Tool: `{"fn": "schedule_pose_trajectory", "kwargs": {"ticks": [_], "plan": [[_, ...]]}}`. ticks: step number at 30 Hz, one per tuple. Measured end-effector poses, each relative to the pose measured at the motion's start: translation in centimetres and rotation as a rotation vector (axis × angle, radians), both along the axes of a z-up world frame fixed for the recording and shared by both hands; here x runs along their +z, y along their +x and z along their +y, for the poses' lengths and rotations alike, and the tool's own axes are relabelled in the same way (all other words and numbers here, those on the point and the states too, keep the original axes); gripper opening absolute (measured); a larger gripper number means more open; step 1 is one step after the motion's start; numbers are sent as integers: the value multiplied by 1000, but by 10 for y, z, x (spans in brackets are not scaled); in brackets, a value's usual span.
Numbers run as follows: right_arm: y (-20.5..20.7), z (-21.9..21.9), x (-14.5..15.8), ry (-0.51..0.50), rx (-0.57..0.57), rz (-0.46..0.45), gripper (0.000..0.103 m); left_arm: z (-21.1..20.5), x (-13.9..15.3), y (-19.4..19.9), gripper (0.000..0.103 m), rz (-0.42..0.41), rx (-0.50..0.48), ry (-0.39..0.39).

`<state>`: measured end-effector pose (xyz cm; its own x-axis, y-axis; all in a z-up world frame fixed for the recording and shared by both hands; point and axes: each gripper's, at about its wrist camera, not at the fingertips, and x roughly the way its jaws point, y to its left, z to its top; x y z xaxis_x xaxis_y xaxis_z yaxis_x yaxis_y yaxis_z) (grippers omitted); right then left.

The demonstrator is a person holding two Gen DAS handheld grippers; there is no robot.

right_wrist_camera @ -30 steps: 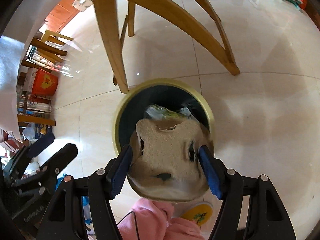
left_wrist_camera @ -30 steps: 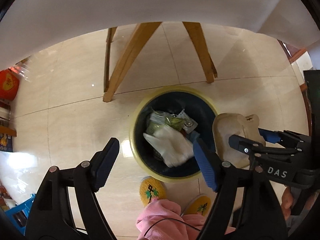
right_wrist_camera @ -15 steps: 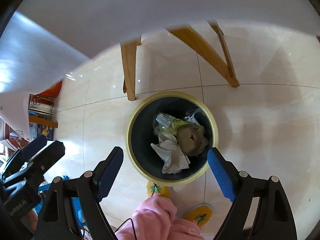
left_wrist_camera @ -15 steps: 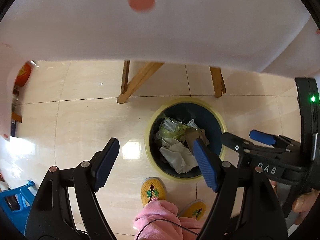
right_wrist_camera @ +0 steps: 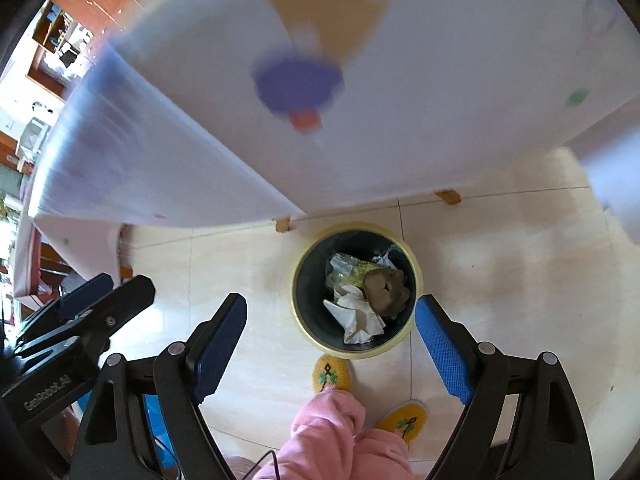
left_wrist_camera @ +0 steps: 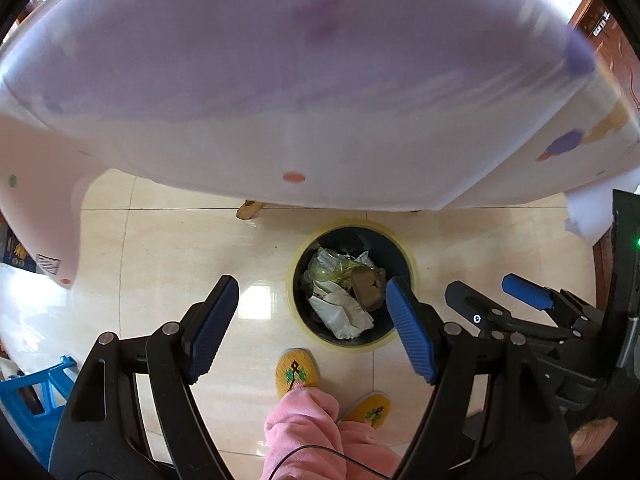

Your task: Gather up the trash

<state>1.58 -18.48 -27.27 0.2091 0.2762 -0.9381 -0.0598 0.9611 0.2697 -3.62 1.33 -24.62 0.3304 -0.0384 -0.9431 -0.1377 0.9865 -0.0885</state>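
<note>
Since a second ago, the brown scrap [right_wrist_camera: 386, 292] left the right gripper [right_wrist_camera: 328, 354] and lies in the bin [right_wrist_camera: 416, 280]. Both it and the left gripper [left_wrist_camera: 310, 330] hang wide open, empty. Drop step done; next, seek more trash on the surface [left_wrist_camera: 320, 80].

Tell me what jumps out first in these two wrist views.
The yellow-rimmed trash bin on the tiled floor, low of centre in both views, holding a brown lump, crumpled white paper and a greenish wrapper. Above it a blurred white tablecloth with coloured dots fills the upper half. Both the left hand-held gripper and the right hand-held gripper frame the bin, open and empty.
</note>
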Motion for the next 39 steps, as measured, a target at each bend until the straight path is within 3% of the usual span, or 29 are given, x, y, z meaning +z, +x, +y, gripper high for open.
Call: {"fn": "schedule_pose_trajectory", "kwargs": {"ticks": [7, 18, 28, 39], "plan": [[1, -7, 92, 13, -23, -89, 87, -4, 64, 1, 74, -26, -9, -6], [1, 4, 221, -50, -3, -210, 87, -4, 180, -3, 74, -141, 25, 9], [-1, 19, 278, -69, 16, -293, 87, -5, 256, -7, 74, -195, 22, 45], [12, 20, 304, -83, -9, -370, 87, 1, 296, 9, 74, -272, 24, 68]]}}
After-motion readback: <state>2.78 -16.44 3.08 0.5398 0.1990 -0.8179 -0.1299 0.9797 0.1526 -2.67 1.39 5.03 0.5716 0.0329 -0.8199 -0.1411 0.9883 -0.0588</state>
